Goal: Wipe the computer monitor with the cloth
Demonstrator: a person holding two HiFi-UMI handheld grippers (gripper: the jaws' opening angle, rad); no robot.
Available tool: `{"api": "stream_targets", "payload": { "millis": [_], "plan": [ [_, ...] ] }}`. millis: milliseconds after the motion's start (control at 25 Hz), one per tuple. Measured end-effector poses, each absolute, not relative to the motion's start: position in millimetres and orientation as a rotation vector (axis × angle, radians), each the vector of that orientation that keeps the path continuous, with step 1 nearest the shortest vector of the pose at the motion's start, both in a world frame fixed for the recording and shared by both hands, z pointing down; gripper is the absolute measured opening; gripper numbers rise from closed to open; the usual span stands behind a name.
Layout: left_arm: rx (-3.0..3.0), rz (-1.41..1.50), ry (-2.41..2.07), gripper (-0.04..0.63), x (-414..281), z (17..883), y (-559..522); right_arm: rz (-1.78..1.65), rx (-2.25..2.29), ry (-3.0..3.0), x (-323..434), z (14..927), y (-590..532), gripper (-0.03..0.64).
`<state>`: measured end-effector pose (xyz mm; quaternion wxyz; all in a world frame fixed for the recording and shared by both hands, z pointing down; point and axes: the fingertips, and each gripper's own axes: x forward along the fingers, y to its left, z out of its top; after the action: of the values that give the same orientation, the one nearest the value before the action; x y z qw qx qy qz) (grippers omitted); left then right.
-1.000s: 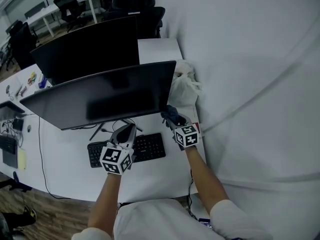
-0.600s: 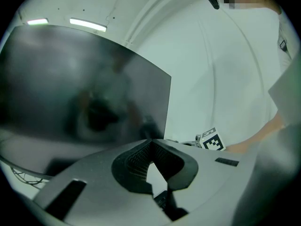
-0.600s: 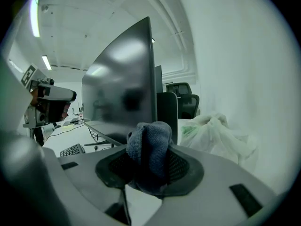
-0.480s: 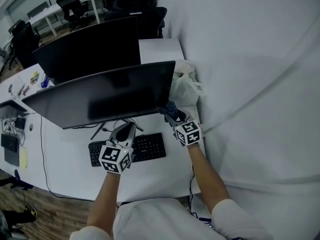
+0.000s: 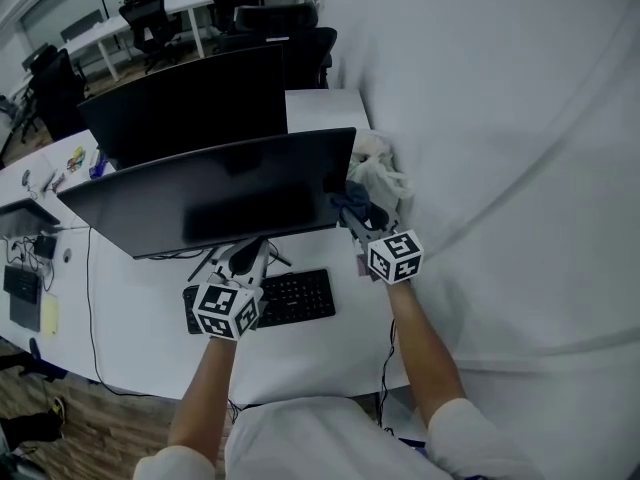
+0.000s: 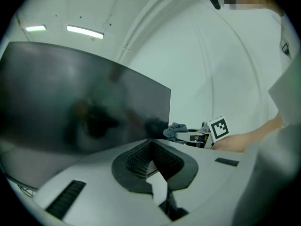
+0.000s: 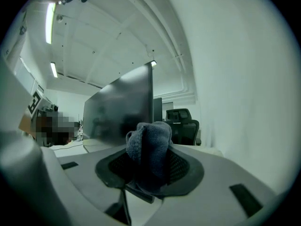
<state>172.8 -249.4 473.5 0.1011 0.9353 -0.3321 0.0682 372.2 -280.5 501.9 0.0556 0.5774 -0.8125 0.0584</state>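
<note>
Grey-blue cloth (image 7: 149, 147) is pinched in the right gripper (image 5: 352, 216) at the monitor's (image 5: 210, 193) lower right corner (contact unclear). A white bag (image 5: 385, 178) crowds just behind. The left gripper (image 5: 248, 258), jaws together and empty, hovers over the keyboard (image 5: 295, 296).

White bench (image 5: 130, 318) stands against a plain white wall (image 5: 520, 168). Wood-plank floor (image 5: 90, 428) is visible at lower left. Black office chairs (image 5: 300, 38) stand behind the bench, with further white desks (image 5: 185, 0) beyond. Ceiling strip lights (image 6: 84, 31) are lit.
</note>
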Motion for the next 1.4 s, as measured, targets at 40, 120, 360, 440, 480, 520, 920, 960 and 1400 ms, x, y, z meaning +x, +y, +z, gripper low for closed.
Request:
{"api": "stream_targets", "payload": {
  "millis": [40,120,360,440,480,520,920,960,1400],
  "plan": [
    [2.763,0.186,-0.989,0.006,170,469,-250,0.163,1.761,-2.485,373,491,-281,0.163],
    [2.766,0.163,-1.002,0.006,165,459,-250,0.129,1.771,-2.524,373,467,-281,0.163],
    [2.787,0.142,-1.03,0.006,155,444,-249,0.015,1.772,-2.601,369,413,-285,0.163],
    [2.798,0.13,-1.037,0.006,154,437,-248,-0.025,1.772,-2.618,368,398,-286,0.163],
    [2.803,0.125,-1.04,0.006,153,433,-248,-0.044,1.773,-2.627,367,389,-286,0.163],
    [2.807,0.121,-1.042,0.006,152,429,-247,-0.062,1.774,-2.634,366,381,-285,0.163],
    [2.82,0.066,-1.112,0.006,141,391,-248,-0.278,1.743,-2.603,357,317,-288,0.163],
    [2.82,0.064,-1.125,0.006,138,389,-247,-0.291,1.74,-2.598,356,314,-287,0.163],
    [2.784,0.065,-1.226,0.006,89,392,-245,-0.386,1.654,-2.479,303,302,-300,0.163]
  ]
}}
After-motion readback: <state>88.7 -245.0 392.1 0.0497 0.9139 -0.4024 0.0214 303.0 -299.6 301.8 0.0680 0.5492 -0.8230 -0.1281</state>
